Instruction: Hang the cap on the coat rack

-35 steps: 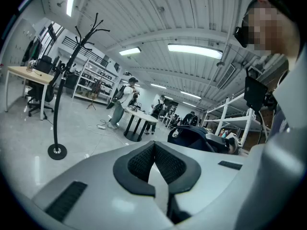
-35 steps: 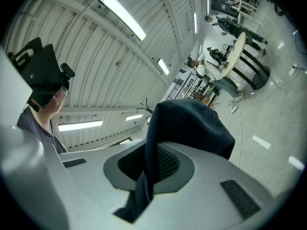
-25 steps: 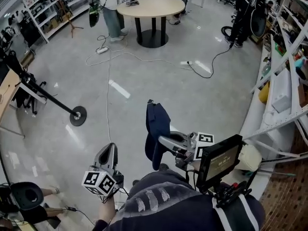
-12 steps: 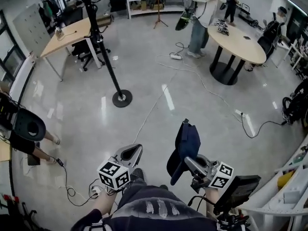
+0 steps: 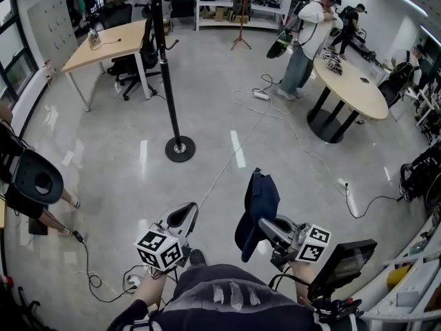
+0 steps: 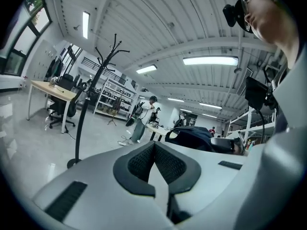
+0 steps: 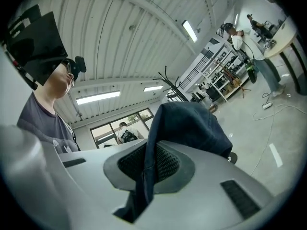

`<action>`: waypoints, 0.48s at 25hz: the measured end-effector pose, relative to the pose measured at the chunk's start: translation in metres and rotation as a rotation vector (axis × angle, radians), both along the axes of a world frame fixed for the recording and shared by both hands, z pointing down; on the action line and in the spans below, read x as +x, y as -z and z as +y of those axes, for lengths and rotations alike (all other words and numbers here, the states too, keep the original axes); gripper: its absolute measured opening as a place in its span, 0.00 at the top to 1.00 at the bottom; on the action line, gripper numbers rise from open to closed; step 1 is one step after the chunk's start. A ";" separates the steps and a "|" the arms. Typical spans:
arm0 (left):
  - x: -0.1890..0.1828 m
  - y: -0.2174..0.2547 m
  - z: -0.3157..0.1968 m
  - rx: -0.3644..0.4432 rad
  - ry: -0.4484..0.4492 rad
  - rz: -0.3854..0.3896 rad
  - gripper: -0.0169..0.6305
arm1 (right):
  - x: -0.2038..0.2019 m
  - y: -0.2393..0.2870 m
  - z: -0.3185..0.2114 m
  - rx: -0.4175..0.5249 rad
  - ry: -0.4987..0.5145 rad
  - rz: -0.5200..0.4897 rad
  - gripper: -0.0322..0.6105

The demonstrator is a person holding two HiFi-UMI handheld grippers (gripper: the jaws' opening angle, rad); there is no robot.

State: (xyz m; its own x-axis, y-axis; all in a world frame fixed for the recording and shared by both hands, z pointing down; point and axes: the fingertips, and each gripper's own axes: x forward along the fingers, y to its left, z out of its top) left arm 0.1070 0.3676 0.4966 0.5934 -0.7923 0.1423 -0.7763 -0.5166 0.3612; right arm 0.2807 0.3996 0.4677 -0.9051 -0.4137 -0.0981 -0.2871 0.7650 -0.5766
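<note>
- The dark cap, clamped in the right gripper, is well apart from the coat rack.
- A second ago the rack stood off to the left; now it is straight ahead, so I think the approach can begin.
- The cap's long axis is about upright, and most of it is above the jaws.
- The left gripper is closed and empty.

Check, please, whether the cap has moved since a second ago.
Yes: clamped in the right tool, the cap is now nearer the coat rack base.
</note>
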 end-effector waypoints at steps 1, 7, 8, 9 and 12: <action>-0.014 0.001 -0.008 0.003 0.006 0.004 0.96 | -0.013 0.002 -0.009 -0.005 0.003 -0.003 0.91; -0.086 -0.002 -0.041 0.023 0.054 0.030 0.96 | -0.081 0.002 -0.050 -0.033 0.051 0.010 0.91; -0.097 -0.003 -0.045 0.023 0.064 0.034 0.96 | -0.091 0.002 -0.055 -0.033 0.057 0.016 0.91; -0.106 -0.004 -0.050 0.024 0.075 0.039 0.96 | -0.099 0.002 -0.062 -0.032 0.064 0.022 0.91; -0.115 -0.010 -0.065 0.015 0.090 0.054 0.96 | -0.109 0.002 -0.082 -0.039 0.067 0.031 0.91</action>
